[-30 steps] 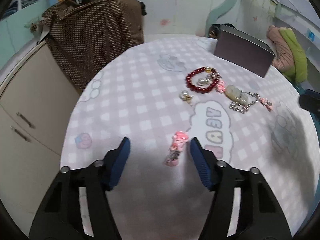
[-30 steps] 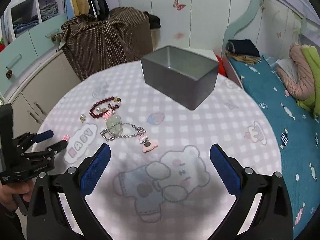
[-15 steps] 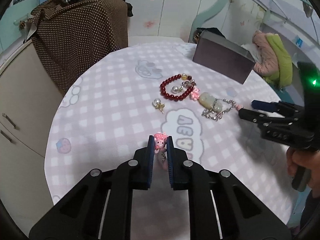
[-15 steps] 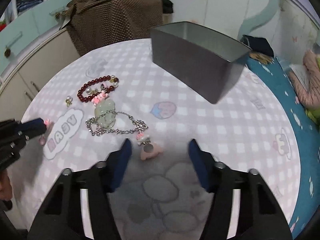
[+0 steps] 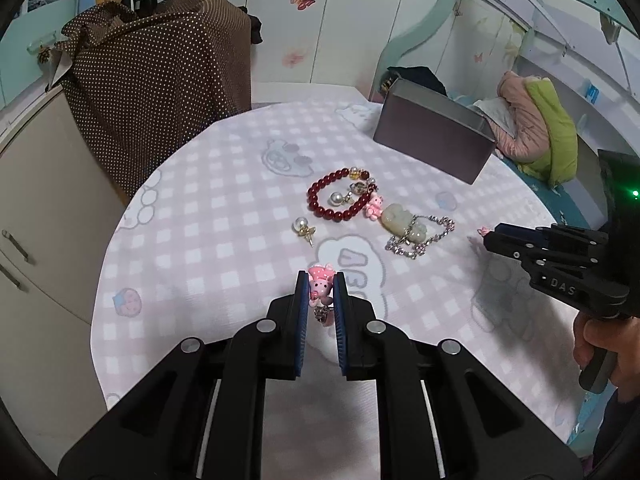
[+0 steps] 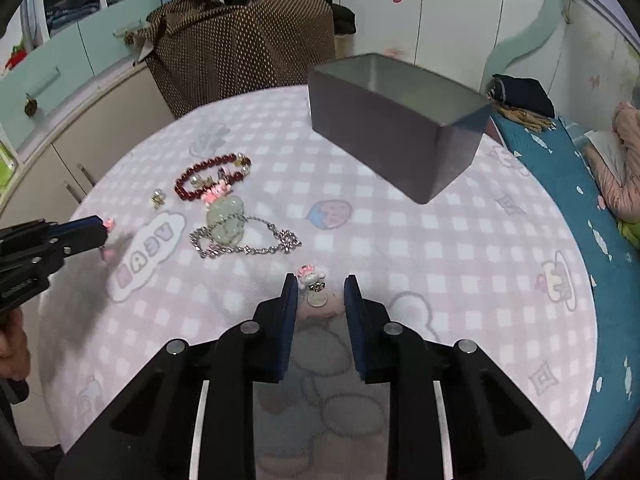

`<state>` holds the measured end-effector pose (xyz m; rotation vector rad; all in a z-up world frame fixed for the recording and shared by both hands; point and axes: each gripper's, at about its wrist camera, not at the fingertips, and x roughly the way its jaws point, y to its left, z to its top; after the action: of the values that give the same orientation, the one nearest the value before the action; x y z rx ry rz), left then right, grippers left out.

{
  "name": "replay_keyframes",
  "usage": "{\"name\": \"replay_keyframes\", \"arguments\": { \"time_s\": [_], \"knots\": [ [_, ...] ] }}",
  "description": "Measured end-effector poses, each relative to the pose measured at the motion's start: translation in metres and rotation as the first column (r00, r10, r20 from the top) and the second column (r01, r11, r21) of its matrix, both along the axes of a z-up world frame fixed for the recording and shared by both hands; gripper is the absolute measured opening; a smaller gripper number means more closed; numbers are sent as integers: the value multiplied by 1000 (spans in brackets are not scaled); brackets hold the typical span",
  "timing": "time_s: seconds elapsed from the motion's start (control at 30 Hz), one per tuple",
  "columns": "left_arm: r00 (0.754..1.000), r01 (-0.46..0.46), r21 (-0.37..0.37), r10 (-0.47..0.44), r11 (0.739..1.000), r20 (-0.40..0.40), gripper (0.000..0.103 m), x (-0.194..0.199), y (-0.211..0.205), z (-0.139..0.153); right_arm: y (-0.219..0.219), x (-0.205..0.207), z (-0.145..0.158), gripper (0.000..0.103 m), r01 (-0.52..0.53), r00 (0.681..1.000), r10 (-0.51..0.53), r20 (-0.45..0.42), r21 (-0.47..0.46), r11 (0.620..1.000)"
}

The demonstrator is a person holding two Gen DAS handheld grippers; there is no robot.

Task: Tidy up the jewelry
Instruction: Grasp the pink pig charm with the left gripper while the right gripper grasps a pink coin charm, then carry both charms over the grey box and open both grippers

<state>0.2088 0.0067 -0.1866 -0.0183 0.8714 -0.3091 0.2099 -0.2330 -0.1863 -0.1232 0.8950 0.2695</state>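
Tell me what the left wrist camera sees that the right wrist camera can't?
Only the left wrist view shows the pink cartoon charm pinched face-on in the left tool, and a green and pink bundle of clothes.

Only the right wrist view shows inside the grey metal box, and the pink flat pendant between the right tool's pads.

Both show the dark red bead bracelet, the pale green stone on a silver chain and the pink checked tablecloth.

We see each gripper (image 5: 320, 294) as black angular plastic with silver screw heads and blue-padded jaws; the right gripper (image 5: 490, 236) carries lettering, seemingly "DAS", and a green light.
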Motion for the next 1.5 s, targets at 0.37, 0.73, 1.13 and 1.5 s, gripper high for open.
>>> {"name": "replay_keyframes", "arguments": {
  "time_s": [0.37, 0.73, 1.13, 1.5],
  "knots": [
    [998, 15, -28, -13, 1000, 69, 12, 2, -4, 31, 4, -8, 45, 22, -33, 996, 31, 89, 21, 999],
    [967, 99, -56, -82, 994, 240, 12, 46, -44, 105, -8, 24, 123, 22, -32, 966, 32, 256, -6, 999],
    [959, 220, -133, -189, 966, 210, 12, 147, -114, 142, -39, 84, 148, 22, 12, 971, -34, 237, 93, 996],
    [972, 230, -128, -223, 965, 69, 13, 203, -154, 103, -55, 117, 125, 22, 63, 988, -82, 134, 143, 988]
  ]
}}
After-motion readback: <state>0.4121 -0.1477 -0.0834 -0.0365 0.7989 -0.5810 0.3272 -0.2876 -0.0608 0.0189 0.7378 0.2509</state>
